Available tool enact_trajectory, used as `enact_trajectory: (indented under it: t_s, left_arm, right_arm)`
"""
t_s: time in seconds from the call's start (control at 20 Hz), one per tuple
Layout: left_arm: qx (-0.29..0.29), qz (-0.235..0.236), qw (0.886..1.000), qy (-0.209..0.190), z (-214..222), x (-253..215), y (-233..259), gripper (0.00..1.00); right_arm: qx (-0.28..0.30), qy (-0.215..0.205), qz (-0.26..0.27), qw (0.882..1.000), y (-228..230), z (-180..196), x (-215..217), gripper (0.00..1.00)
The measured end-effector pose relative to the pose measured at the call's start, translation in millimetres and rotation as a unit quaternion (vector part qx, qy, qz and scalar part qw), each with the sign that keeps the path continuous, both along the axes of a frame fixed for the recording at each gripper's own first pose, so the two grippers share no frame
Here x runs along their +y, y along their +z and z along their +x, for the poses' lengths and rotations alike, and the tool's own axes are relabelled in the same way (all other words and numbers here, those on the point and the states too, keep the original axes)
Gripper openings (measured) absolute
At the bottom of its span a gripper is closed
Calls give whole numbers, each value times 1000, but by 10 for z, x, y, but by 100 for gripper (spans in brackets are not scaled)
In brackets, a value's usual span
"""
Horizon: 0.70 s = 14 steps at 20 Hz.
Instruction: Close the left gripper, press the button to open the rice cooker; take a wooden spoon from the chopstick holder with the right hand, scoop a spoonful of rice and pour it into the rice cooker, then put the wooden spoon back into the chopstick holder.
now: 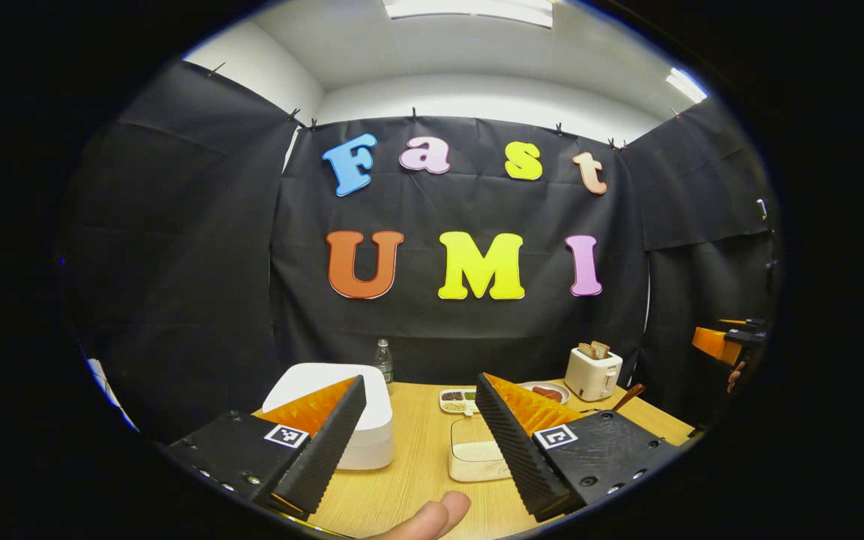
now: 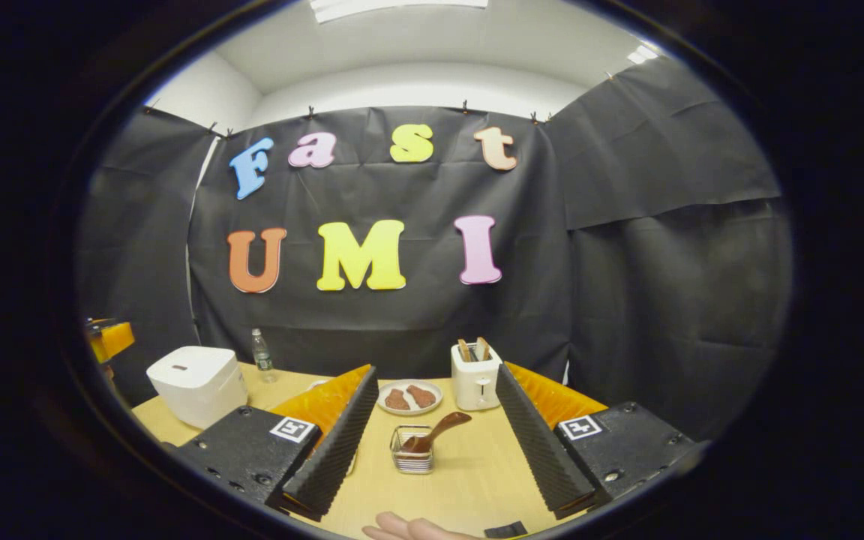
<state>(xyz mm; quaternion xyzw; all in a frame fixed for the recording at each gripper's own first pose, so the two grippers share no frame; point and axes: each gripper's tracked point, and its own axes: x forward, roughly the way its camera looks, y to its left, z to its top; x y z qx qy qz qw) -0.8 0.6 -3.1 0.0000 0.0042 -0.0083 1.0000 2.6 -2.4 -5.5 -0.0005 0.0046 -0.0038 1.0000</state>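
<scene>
rice cooker [image 1: 342, 420] sits shut on the wooden table [image 1: 417, 480], its white lid down, on the left side in your left gripper view. your left gripper [image 1: 417, 442] hovers above the near edge of the table with its fingers spread wide and nothing between them; the left finger overlaps the cooker in the picture, but you cannot tell from here whether it touches it. just to the right of the cooker is a shallow white box of rice [image 1: 477, 454], and behind that a small divided dish of grains [image 1: 458, 401]. a fingertip [image 1: 432, 517] shows at the bottom edge.

in your right gripper view, your right gripper [image 2: 432, 442] is also wide open and empty, held over the table. framed between its fingers stands the wire chopstick holder [image 2: 411, 454], with the wooden spoon [image 2: 436, 433] resting in it, handle leaning up and to the right. behind the holder are a plate with two brown pieces of food [image 2: 409, 397] and a white toaster [image 2: 475, 382] with slices standing in its slots. the rice cooker is far to the left there, with a clear bottle [image 2: 259, 352] behind it near the wall.
</scene>
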Motion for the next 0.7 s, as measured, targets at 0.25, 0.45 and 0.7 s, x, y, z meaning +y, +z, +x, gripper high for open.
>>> enact_trajectory:
  t_s: [0.25,0.45,0.7]
  left_arm:
    - [3,5,1000,-3,-4,-13,-26,94]
    - [7,3,1000,-3,6,-5,-55,94]
    - [13,-1,1000,-16,16,-16,-115,94]
  right_arm:
    - [1,1,-1,1000,-16,-2,1,100]
    - [0,1,1,1000,-21,-3,-15,100]
    - [5,-1,-2,1000,-103,15,-32,100]
